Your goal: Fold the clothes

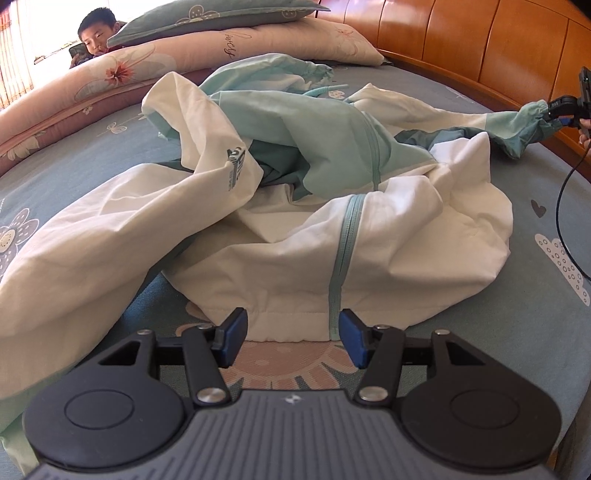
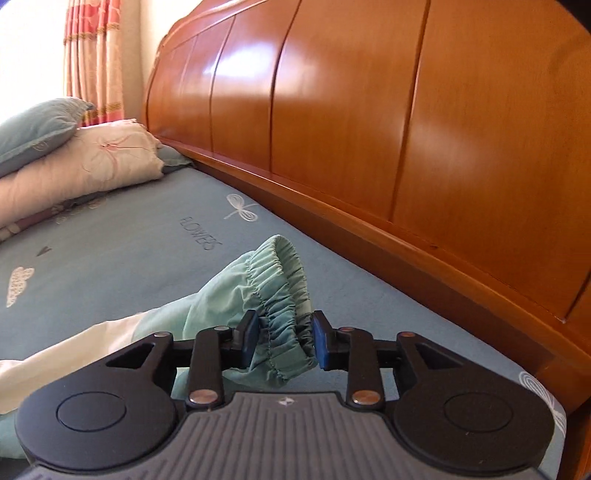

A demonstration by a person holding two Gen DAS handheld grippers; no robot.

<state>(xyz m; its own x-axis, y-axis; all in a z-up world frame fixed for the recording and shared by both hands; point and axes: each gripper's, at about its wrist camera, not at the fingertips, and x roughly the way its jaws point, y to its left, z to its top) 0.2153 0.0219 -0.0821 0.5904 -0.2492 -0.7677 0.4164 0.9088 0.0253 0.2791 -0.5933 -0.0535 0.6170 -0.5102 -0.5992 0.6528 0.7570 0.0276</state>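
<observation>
Mint elastic cuff (image 2: 282, 325) sits pinched in right hand-held gripper (image 2: 283, 341); left hand-held gripper (image 1: 293, 338) gapes before the hem.

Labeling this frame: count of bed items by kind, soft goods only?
Jacket: 1
Teal pillow: 1
Floral pillow: 1
Folded floral quilt: 1
Total: 4

Bright window daylight, fisheye-warped edges
</observation>
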